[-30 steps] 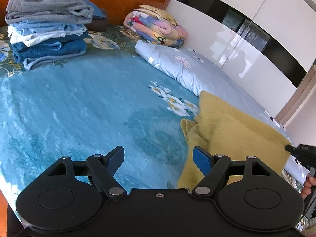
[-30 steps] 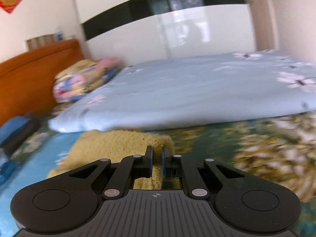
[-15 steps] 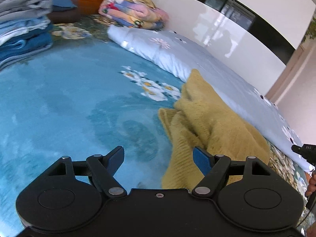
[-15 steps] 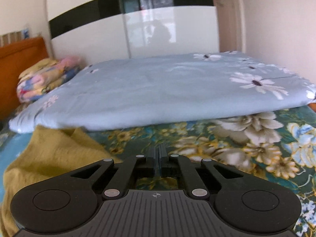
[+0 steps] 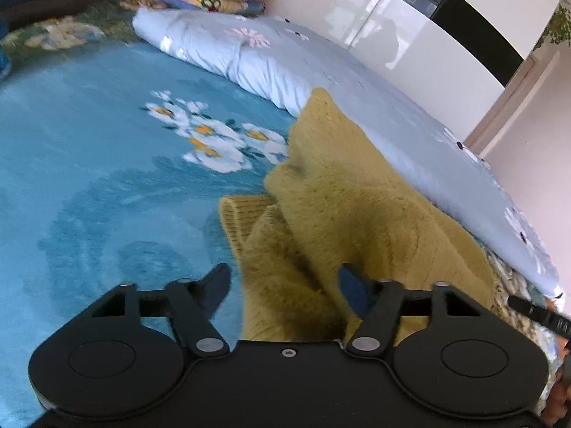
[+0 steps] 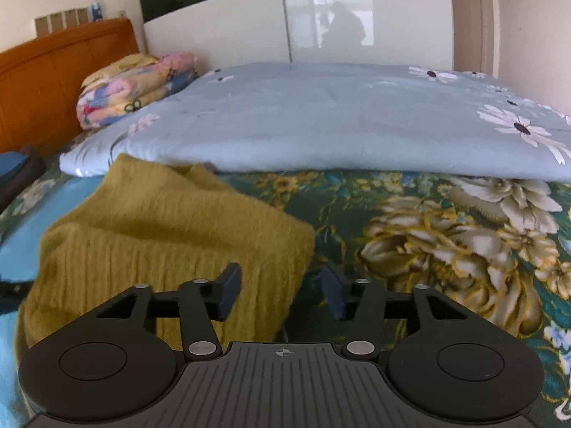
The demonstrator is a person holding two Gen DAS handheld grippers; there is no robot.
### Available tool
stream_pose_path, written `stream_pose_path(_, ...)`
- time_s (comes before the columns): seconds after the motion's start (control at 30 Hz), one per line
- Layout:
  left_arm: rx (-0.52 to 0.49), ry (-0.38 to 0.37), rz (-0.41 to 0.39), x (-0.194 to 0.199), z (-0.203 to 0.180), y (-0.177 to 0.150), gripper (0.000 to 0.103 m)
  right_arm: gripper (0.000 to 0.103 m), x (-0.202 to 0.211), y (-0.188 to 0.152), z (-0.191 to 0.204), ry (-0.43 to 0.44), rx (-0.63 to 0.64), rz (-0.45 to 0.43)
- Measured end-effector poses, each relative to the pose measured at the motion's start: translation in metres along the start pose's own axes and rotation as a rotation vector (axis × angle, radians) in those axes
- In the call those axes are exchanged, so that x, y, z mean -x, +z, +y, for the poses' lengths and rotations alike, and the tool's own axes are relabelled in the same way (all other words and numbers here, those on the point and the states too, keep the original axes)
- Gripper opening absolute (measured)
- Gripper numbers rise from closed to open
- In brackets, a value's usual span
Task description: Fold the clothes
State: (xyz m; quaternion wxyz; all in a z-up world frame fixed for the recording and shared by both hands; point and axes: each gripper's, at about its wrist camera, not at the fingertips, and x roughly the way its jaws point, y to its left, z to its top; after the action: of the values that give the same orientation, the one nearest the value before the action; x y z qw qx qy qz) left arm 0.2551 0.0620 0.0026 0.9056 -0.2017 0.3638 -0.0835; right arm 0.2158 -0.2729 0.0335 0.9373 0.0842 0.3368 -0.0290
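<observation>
Both pairs of fingers are spread apart and grip nothing. The left gripper (image 5: 283, 287) hangs low over the near edge of the yellow sweater (image 5: 349, 214), with a bunched ridge of knit running up between its fingers; whether a finger touches the wool cannot be told. The right gripper (image 6: 282, 290) sits at the sweater's (image 6: 171, 235) near right corner: its left finger (image 6: 228, 294) is over the ribbed hem, its right finger over the bare flowered bedspread (image 6: 446, 246). That straddle looks like a line-up to pinch the corner, though it may equally be a hand just drawing clear.

The sweater lies crumpled on the bed, not yet squared. In the left view a ribbed cuff or hem pokes out at its left, and folds pile up toward a peak at the far end. Its far edge rests against a pale blue quilt (image 6: 339, 121) that lies along the far side of the bed, so there is little room to spread it that way. Open blue blanket (image 5: 89, 178) to the left offers flat space for laying it out. A rolled patterned blanket (image 6: 135, 85) sits far left by the orange headboard (image 6: 53, 85), well apart from the work.
</observation>
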Motion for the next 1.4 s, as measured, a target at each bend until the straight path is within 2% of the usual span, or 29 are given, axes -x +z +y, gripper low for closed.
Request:
stream_pose_path(0.1,0.018,-0.011,-0.007,-0.003,-0.002,0.000,0.044,0.052,0.000,-0.005,-0.003,-0.007,-0.002,0.018)
stream_pose_path(0.13,0.024,-0.014,-0.010,-0.004,-0.003,0.000,0.036,0.052,0.000,-0.006,-0.004,-0.010,-0.005,0.025)
stream_pose_path(0.17,0.030,-0.018,-0.012,-0.005,-0.004,0.000,0.023,0.053,-0.001,-0.006,-0.005,-0.013,-0.009,0.031)
stream_pose_path(0.2,0.036,-0.021,-0.014,-0.006,-0.004,0.000,0.016,0.053,-0.002,-0.007,-0.006,-0.015,-0.012,0.037)
stream_pose_path(0.33,0.063,-0.034,-0.032,-0.008,-0.007,0.001,0.011,0.053,-0.002,-0.009,-0.008,-0.015,-0.026,0.052)
stream_pose_path(0.43,0.112,-0.029,-0.114,0.016,-0.004,0.002,0.009,0.053,0.000,-0.010,-0.006,-0.005,-0.023,0.050)
stream_pose_path(0.57,0.154,-0.025,-0.215,0.061,0.005,0.000,0.009,0.053,0.002,-0.011,-0.004,0.006,-0.021,0.050)
stream_pose_path(0.63,0.174,-0.030,-0.233,0.082,0.011,-0.007,0.009,0.053,0.002,-0.012,-0.003,0.010,-0.022,0.052)
stream_pose_path(0.7,0.154,-0.027,-0.212,0.093,0.014,-0.019,0.009,0.053,0.000,-0.013,-0.001,0.015,-0.023,0.056)
stream_pose_path(0.77,0.114,-0.005,-0.171,0.096,0.017,-0.033,0.009,0.053,-0.002,-0.013,0.001,0.019,-0.020,0.060)
stream_pose_path(0.87,0.116,0.022,-0.106,0.087,0.024,-0.050,0.009,0.053,-0.006,-0.011,0.005,0.027,-0.021,0.064)
stream_pose_path(0.93,0.135,0.014,-0.097,0.081,0.027,-0.049,0.010,0.053,-0.009,-0.010,0.010,0.034,-0.019,0.068)
stream_pose_path(1.1,0.090,0.002,-0.136,0.087,0.021,-0.029,0.015,0.055,-0.016,0.008,0.023,0.066,0.042,0.044)
stream_pose_path(1.13,0.089,-0.004,-0.154,0.092,0.021,-0.025,0.023,0.060,-0.020,0.014,0.026,0.074,0.062,0.039)
stream_pose_path(1.17,0.092,-0.010,-0.175,0.097,0.022,-0.023,0.028,0.070,-0.024,0.021,0.029,0.078,0.089,0.035)
stream_pose_path(1.3,0.098,-0.011,-0.206,0.107,0.026,-0.020,0.033,0.071,-0.048,0.047,0.047,0.123,0.229,0.030)
stream_pose_path(1.4,0.126,-0.006,-0.191,0.104,0.030,-0.022,0.034,0.069,-0.078,0.065,0.058,0.169,0.250,0.078)
